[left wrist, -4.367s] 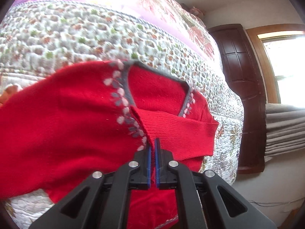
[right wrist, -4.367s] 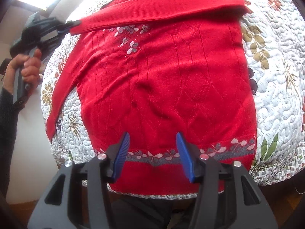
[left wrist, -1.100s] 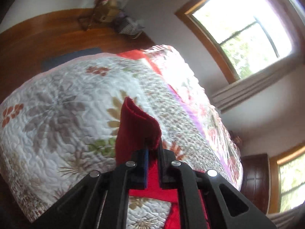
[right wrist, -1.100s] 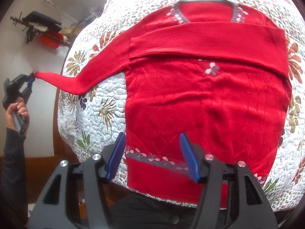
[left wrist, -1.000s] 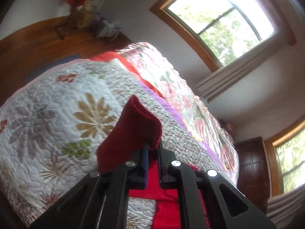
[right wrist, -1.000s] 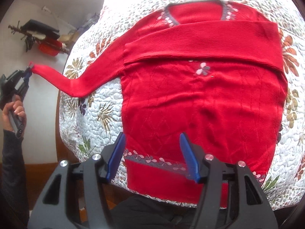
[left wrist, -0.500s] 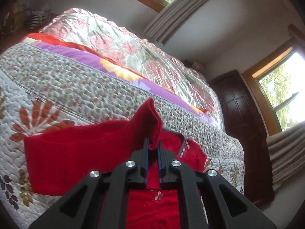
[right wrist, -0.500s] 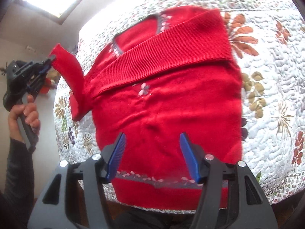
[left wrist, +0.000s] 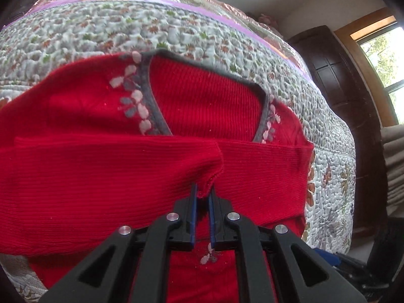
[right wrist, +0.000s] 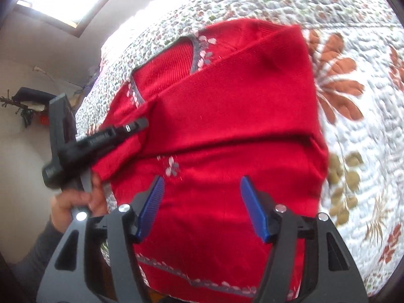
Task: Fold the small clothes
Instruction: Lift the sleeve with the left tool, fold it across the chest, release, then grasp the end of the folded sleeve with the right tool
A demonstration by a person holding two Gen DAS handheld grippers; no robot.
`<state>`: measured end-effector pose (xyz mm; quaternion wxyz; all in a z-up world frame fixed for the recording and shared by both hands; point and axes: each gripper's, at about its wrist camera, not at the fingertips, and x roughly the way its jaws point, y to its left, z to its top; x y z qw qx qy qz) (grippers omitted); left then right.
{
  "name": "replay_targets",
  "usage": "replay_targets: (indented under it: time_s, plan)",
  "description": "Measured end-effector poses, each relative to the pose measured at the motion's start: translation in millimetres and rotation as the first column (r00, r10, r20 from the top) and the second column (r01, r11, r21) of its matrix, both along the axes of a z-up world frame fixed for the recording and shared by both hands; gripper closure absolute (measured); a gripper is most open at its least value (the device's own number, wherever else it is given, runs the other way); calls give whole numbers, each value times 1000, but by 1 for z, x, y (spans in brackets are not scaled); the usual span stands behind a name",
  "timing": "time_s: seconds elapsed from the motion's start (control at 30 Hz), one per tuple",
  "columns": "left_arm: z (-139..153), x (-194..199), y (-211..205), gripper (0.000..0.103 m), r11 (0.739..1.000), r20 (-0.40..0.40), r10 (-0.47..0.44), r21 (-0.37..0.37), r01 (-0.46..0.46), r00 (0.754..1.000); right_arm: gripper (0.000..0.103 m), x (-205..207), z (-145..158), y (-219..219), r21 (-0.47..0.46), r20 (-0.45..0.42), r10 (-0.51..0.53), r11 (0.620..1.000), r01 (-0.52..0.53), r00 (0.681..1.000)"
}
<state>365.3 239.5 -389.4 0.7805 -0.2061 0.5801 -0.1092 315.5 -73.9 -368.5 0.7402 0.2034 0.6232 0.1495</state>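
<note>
Left gripper [left wrist: 202, 197] jaws pinching sleeve cuff [left wrist: 207, 184] — right gripper [right wrist: 202, 207] hovering, jaws apart

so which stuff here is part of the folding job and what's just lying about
In the job:
- red sweater, flat on the quilt
- sleeve cuff, pinched by the left gripper
- right gripper, open above the sweater

Just there:
- quilt under the sweater
- dark wooden door
- window

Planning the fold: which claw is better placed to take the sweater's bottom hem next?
Right, probably. The right claw is open and hangs over the lower body of the red sweater, near its hem. The left claw is up by the chest, closed on the sleeve cuff.
</note>
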Motion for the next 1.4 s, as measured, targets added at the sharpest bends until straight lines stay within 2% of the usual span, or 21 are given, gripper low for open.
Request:
replay_targets:
  time_s: [0.1, 0.17, 0.2, 0.37, 0.53, 0.7, 0.77, 0.83, 0.9, 1.0, 1.07, 1.1, 1.13, 1.17, 1.27, 1.4]
  plan:
    - [3, -11, 1, 72, 1000, 0, -8, -14, 8, 1000, 35, 29, -15, 10, 91, -26, 19, 996, -17, 999]
    - [10, -26, 7, 44, 1000, 10, -5, -18, 5, 1000, 36, 50, -27, 21, 155, -37, 46, 987, -40, 998]
    - [13, -33, 9, 42, 1000, 13, -10, -19, 10, 1000, 38, 59, -33, 27, 174, -41, 62, 983, -54, 997]
    - [26, -83, 45, 41, 998, -18, 42, -51, -43, 999, 50, 94, -61, 66, 196, -35, 168, 968, -158, 985]
    - [29, -136, 74, 41, 992, -69, 114, -46, -118, 991, 50, 108, -68, 89, 156, 9, 233, 960, -231, 973]
    - [30, -168, 93, 41, 978, -119, 193, -62, -201, 974, 50, 113, -71, 98, 171, 21, 246, 954, -246, 969]
    - [29, -177, 98, 41, 971, -133, 218, -69, -228, 967, 53, 116, -75, 103, 188, 14, 251, 950, -249, 968]
    - [29, -184, 102, 41, 967, -140, 233, -70, -245, 962, 62, 120, -79, 106, 200, -1, 258, 947, -253, 966]
    - [29, -187, 104, 41, 964, -146, 242, -73, -254, 959, 67, 119, -79, 106, 214, -5, 272, 940, -265, 962]
    - [28, -189, 105, 41, 960, -150, 252, -84, -266, 956, 67, 121, -82, 108, 236, -19, 282, 934, -270, 959]
    - [28, -189, 105, 41, 960, -152, 253, -84, -267, 956, 73, 124, -84, 107, 245, -32, 272, 935, -256, 962]
    - [28, -189, 105, 41, 960, -152, 254, -84, -268, 955, 81, 125, -84, 105, 251, -40, 268, 935, -250, 963]
    - [29, -191, 105, 41, 959, -152, 255, -85, -269, 955, 93, 127, -84, 103, 258, -46, 267, 934, -247, 963]
    - [29, -191, 105, 41, 960, -151, 254, -84, -269, 955, 98, 127, -83, 102, 268, -51, 271, 931, -248, 961]
    - [32, -196, 105, 41, 959, -152, 257, -79, -271, 955, 101, 125, -72, 95, 275, -42, 271, 928, -250, 962]
    - [35, -200, 108, 41, 955, -160, 273, -75, -288, 949, 101, 124, -40, 73, 278, 12, 237, 932, -231, 971]
